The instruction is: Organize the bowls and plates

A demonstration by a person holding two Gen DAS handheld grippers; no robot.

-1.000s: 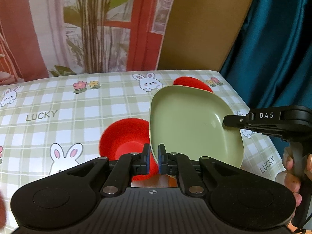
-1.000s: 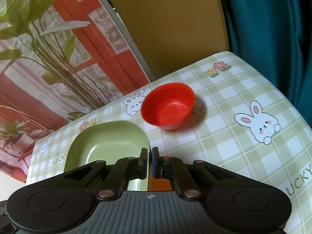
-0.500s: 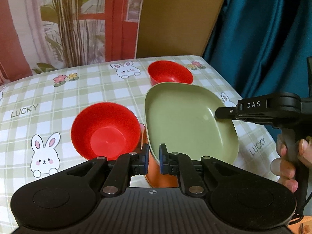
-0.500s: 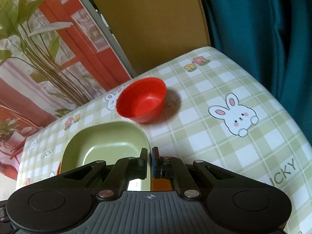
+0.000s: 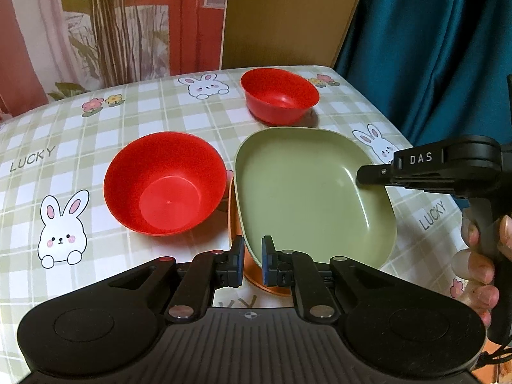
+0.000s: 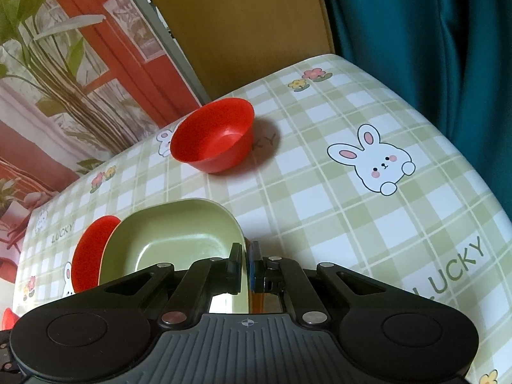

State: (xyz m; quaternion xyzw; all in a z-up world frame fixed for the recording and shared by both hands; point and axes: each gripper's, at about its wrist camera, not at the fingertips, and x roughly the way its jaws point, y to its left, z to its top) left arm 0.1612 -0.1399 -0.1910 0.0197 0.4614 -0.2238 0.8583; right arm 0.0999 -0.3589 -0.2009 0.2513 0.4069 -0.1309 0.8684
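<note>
A green square plate (image 5: pixel 307 185) is held between both grippers, low over an orange plate (image 5: pixel 235 224) that shows only as a rim beneath it. My left gripper (image 5: pixel 252 260) is shut on the green plate's near rim. The right gripper (image 5: pixel 364 174) is shut on its right rim, with a hand (image 5: pixel 480 256) around the handle. In the right wrist view the right gripper (image 6: pixel 246 265) clamps the green plate (image 6: pixel 179 240) by its edge. Whether the two plates touch is not visible.
One red bowl (image 5: pixel 166 182) stands just left of the plates, and a second red bowl (image 5: pixel 280 96) sits behind them. The checked tablecloth (image 5: pixel 160 112) ends at a teal curtain (image 5: pixel 432 48) on the right. A brown board (image 5: pixel 288 16) stands behind.
Both grippers have come down with the green plate, which now lies flatter and lower over the orange plate. The near red bowl, half hidden before, is in full view.
</note>
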